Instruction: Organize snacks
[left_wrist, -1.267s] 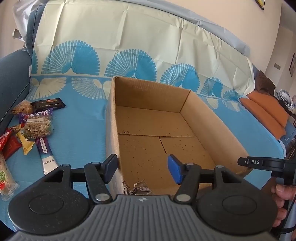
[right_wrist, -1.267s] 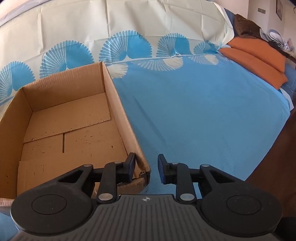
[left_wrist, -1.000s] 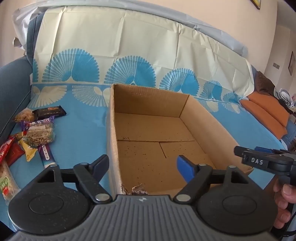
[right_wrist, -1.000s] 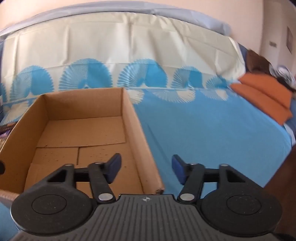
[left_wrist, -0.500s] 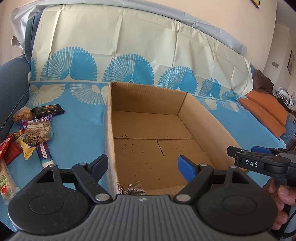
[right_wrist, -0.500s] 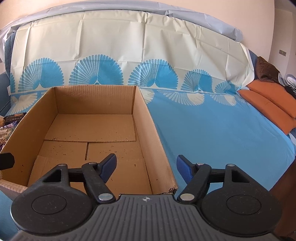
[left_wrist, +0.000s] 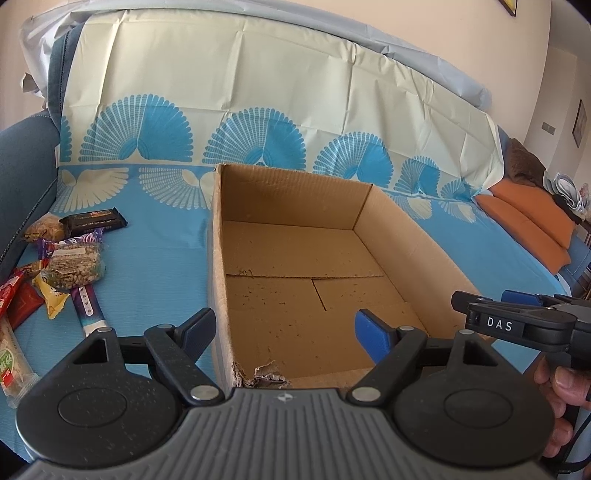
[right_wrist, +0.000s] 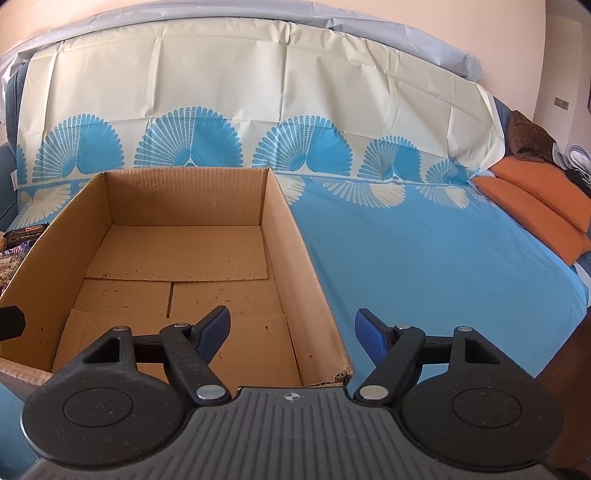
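I judge the job as barely begun: the open brown cardboard box (left_wrist: 295, 280) holds nothing, its bare floor flaps showing in both views, and every snack still has to go in.

The snacks lie in one loose pile on the blue patterned sofa cover (left_wrist: 155, 258), to the left of the box and well apart from its left wall. I count about eight there, though some overlap and the frame edge cuts the pile off:
- one dark rectangular chocolate bar (left_wrist: 94, 220), farthest back
- one small clear bag of brownish pieces (left_wrist: 44, 227) beside it
- one clear packet of pale nuts or grains (left_wrist: 75, 266)
- one purple-and-white stick wrapper (left_wrist: 86, 308)
- one yellow wrapper (left_wrist: 51, 297)
- two red wrappers (left_wrist: 18, 301), as far as I can tell
- one clear packet with a green label (left_wrist: 13, 365), nearest me

One box, two grippers. My left hand-held gripper (left_wrist: 284, 334) has its fingers spread wide and empty, straddling the box's torn near-left corner. My right hand-held gripper (right_wrist: 291, 330) is likewise spread and empty, across the box's right wall.
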